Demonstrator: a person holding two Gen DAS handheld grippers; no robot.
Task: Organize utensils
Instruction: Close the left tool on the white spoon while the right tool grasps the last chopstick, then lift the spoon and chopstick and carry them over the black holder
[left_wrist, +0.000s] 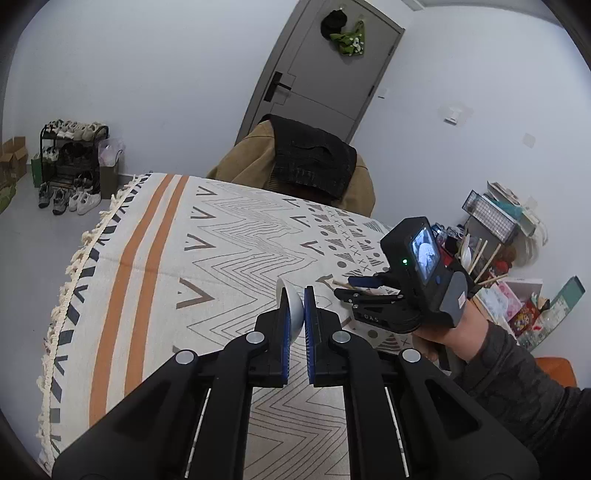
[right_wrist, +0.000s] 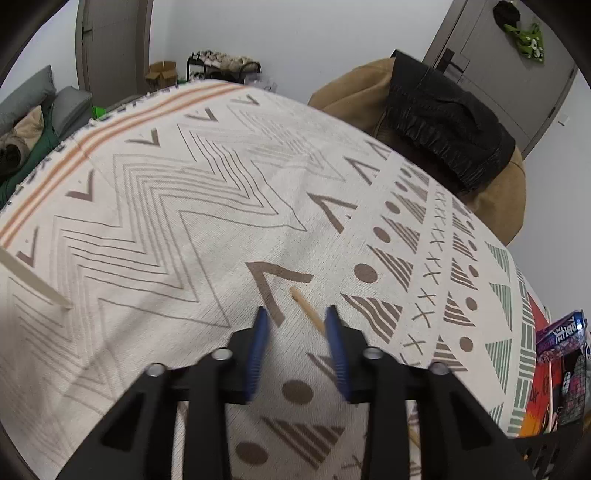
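right jaws closing in on a chopstick, left already carrying a spoon

to do this pick well, the right gripper (right_wrist: 297, 319) should centre the wooden chopstick (right_wrist: 306, 308) between its pads before closing, since the stick lies flat on the patterned cloth (right_wrist: 177, 192) close against the right-hand pad, not mid-gap. its jaws stand apart, not yet pressing the stick. the left gripper (left_wrist: 296, 304) is clamped on a white spoon (left_wrist: 291, 310), held above the cloth, just left of the right gripper.

patterned tablecloth (right_wrist: 184, 184), jacket-draped chair (left_wrist: 310, 162), shoe rack (left_wrist: 70, 155)
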